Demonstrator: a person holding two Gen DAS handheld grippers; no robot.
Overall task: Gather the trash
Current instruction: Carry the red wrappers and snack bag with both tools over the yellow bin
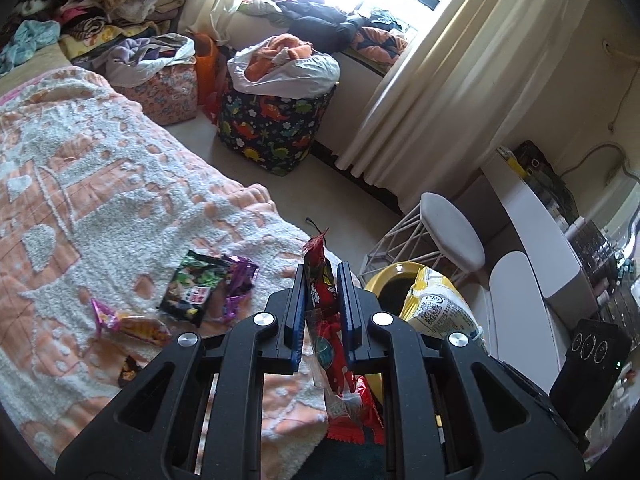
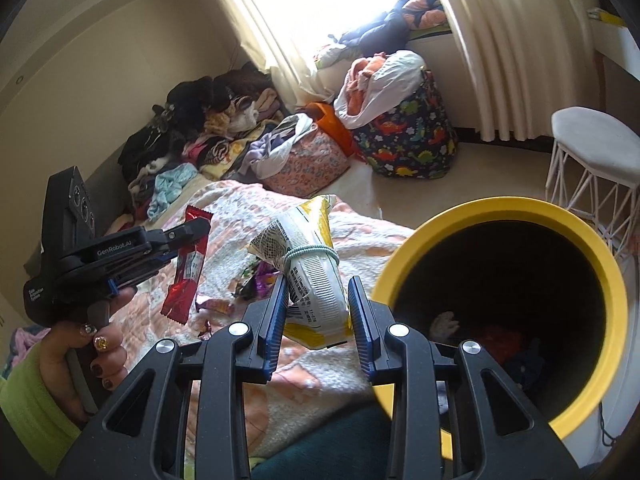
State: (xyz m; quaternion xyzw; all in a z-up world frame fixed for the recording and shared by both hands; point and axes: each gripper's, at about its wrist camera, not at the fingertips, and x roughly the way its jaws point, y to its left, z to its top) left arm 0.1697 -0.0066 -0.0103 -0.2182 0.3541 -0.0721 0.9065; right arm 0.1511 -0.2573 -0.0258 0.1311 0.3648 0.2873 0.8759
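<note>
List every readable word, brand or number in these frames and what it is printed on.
"GenRobot.AI": side of the left tongs.
Red wrapper: white print, too small.
Yellow-white snack bag: barcode and text, too blurred.
Green packet on the bedspread: lettering illegible.

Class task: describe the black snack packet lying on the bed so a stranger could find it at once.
Start at the peach and white bedspread. Near its foot edge lies a cluster of wrappers. The black packet is the largest and flattest, dark with green print, beside a crumpled purple wrapper.

Red wrapper (image 1: 322,316) claw-held upright; yellow-white bag (image 2: 316,280) beside yellow bin (image 2: 508,304).
</note>
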